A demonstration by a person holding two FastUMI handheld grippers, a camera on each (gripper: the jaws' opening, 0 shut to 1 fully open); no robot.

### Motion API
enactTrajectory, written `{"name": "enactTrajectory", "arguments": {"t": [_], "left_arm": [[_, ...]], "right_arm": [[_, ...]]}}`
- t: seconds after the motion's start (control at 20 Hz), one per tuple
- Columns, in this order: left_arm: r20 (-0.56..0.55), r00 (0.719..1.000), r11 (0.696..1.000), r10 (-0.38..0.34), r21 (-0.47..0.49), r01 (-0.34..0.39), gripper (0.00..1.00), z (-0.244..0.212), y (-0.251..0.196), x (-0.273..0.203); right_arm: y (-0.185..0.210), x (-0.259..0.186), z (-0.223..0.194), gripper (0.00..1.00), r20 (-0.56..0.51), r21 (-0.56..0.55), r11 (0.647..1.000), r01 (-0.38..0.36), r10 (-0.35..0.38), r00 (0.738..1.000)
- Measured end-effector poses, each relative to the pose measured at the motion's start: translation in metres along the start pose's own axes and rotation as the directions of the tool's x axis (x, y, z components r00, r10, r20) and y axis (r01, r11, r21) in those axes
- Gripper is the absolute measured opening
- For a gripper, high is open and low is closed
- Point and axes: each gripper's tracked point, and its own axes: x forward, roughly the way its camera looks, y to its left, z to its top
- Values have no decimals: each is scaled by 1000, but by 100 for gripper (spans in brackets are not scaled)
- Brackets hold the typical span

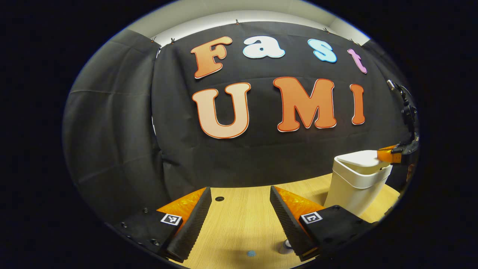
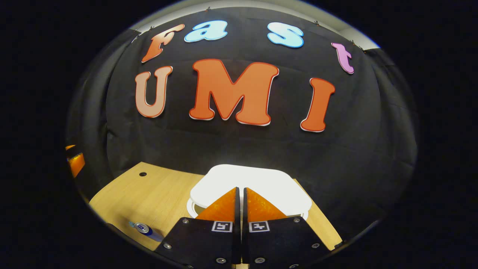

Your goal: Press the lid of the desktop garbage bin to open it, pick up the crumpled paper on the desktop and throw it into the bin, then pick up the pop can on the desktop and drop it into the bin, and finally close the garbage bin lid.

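The right hand-held gripper (image 2: 241,192) has its 2 fingers drawn together with only a thin slit between them and nothing held, and its tips sit over the near part of the white lid (image 2: 254,183) of the garbage bin (image 1: 356,183). Whether the tips are already touching the lid cannot be told from the right gripper view; in the left gripper view that same gripper reaches in from the right edge to the lid's far side, at or just above its surface. The lid lies flat and closed on the bin.

The left hand-held gripper (image 1: 241,209) is spread wide and empty, hanging above the bare wooden table (image 1: 239,224), well to the left of the bin. The pop can (image 2: 143,228) lies on its side on the table to the left of the bin, near the front edge. A small blue spot (image 1: 251,253) marks the table near the left gripper.

This looks like step 1 of the task: pressing the lid to open it. The next move calls for a short, firm downward push with the closed tips, then a lift away so the lid can spring up freely. The crumpled paper would follow.
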Motion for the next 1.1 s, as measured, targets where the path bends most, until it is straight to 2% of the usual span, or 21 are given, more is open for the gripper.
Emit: {"name": "enactTrajectory", "arguments": {"t": [0.3,0.35,0.45,0.5,0.55,0.6,0.7,0.9,1.1], "left_arm": [[-29,1000,1000,-1,-11,1,100,-17,5,-3],[-36,999,1000,0,-12,0,96,-22,7,-3],[-45,999,1000,0,-11,0,100,-33,9,-4],[-58,998,1000,1,-1,-1,100,-41,10,-3],[-78,997,1000,0,9,1,100,-51,10,-4],[-96,995,1000,-4,16,5,100,-63,11,-5],[-136,990,1000,-23,16,26,100,-80,8,-6],[-241,968,998,-64,-13,62,100,-123,3,-10],[-340,935,995,-98,-32,93,100,-166,1,-16]], "right_arm": [[4,-13,41,4,136,-40,999,8,-2,991],[8,-16,47,5,163,-47,999,3,5,987],[20,-18,42,13,163,-74,997,-31,42,986],[28,-19,36,28,149,-78,995,-56,67,987],[36,-22,34,33,144,-77,994,-80,90,985],[44,-26,32,49,147,-79,992,-100,111,983],[55,-31,29,62,148,-88,989,-121,133,980],[87,-40,16,78,125,-81,977,-196,205,971],[115,-48,-7,84,81,-100,962,-255,263,961]]}}
